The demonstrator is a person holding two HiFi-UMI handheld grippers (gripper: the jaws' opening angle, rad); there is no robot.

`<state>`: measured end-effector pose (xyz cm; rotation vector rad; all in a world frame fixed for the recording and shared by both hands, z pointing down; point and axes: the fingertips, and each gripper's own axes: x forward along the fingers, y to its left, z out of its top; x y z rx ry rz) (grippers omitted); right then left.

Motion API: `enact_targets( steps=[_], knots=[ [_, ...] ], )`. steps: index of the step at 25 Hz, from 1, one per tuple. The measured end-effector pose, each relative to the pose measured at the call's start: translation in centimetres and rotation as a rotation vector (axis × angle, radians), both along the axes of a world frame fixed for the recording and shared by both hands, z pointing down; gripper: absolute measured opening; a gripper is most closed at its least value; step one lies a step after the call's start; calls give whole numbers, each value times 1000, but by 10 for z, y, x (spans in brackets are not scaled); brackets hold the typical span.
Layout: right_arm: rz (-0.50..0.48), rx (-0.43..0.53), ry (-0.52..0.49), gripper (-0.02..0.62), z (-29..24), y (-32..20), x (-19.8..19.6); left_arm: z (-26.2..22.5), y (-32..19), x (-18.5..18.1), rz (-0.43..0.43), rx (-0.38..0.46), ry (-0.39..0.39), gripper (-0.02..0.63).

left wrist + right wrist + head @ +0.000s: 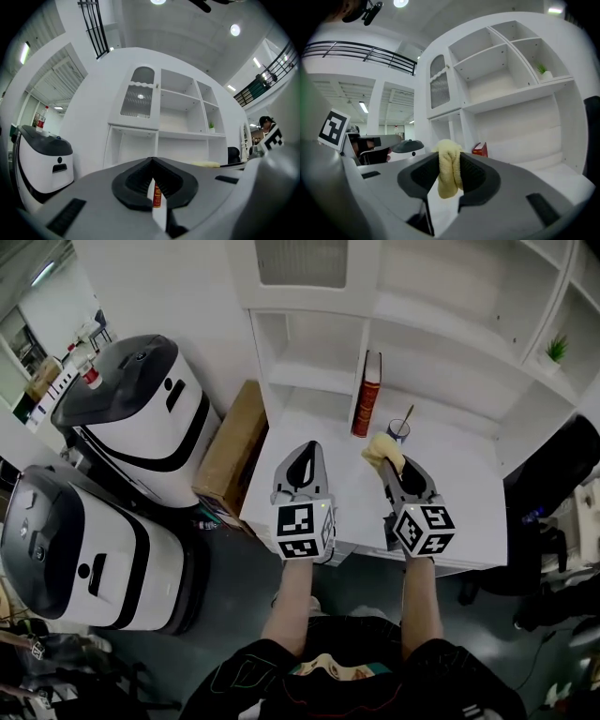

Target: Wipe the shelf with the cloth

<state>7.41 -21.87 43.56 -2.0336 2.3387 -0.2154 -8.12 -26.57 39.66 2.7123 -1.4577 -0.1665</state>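
A folded yellow cloth [385, 452] sticks out of my right gripper [392, 463], which is shut on it above the white counter [469, 493] of the shelf unit [441, 343]. In the right gripper view the cloth [449, 173] hangs pinched between the jaws of the right gripper [449, 161]. My left gripper [302, 465] hovers beside it to the left, over the counter's left part, shut with nothing in it. Through the slit of the left gripper [153, 165] a red book [157, 197] shows.
A red book [367, 395] stands upright against a shelf divider, with a cup holding a brush [398, 430] next to it. A small plant [557, 350] sits on a right shelf. A cardboard box [230, 446] and two white machines [141, 413] stand to the left.
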Motion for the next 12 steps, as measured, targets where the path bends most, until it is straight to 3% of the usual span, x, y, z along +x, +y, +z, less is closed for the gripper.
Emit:
enact_targets(
  steps=[12],
  knots=[
    [9,165,72,121,-98,-86,61,-61,-60,56,53,141,3,-8]
  ],
)
